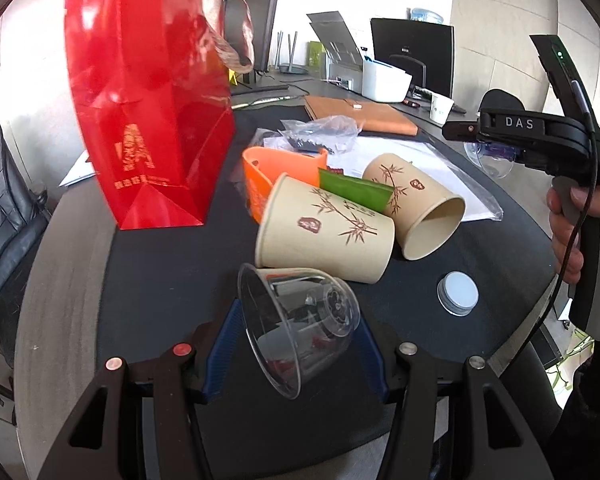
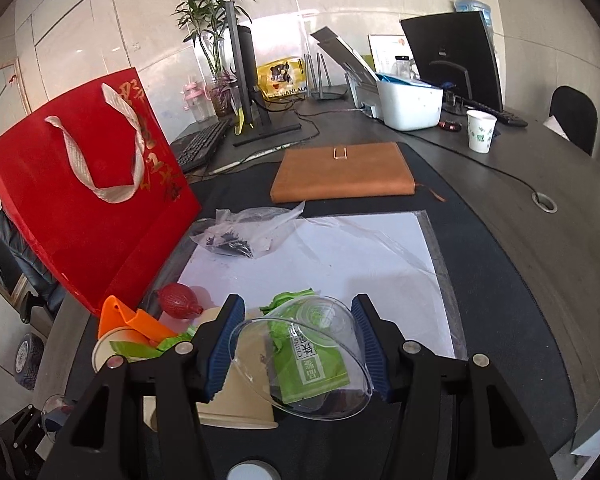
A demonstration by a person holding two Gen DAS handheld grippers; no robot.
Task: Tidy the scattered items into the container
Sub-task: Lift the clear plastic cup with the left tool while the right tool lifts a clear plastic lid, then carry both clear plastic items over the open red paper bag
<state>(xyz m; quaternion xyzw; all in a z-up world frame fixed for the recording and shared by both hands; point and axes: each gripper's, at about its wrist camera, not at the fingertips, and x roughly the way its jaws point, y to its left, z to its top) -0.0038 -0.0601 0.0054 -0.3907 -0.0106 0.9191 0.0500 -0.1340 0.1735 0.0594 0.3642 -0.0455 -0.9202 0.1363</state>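
Honestly, with each hand-held gripper (image 1: 296,344) (image 2: 300,344) pinching a thin clear plastic cup (image 1: 296,320) (image 2: 304,356), either could buckle or slip before reaching the red gift bag (image 1: 148,92).

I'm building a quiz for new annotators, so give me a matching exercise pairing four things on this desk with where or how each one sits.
Things:
1. red gift bag
2. bamboo-print paper cups
3. clear plastic cup
4. white bottle cap

States:
A. lying on their sides
B. gripped in the left claw
C. standing upright
D. flat on the dark mat, apart from the cups

Pairs: 1-C, 2-A, 3-B, 4-D
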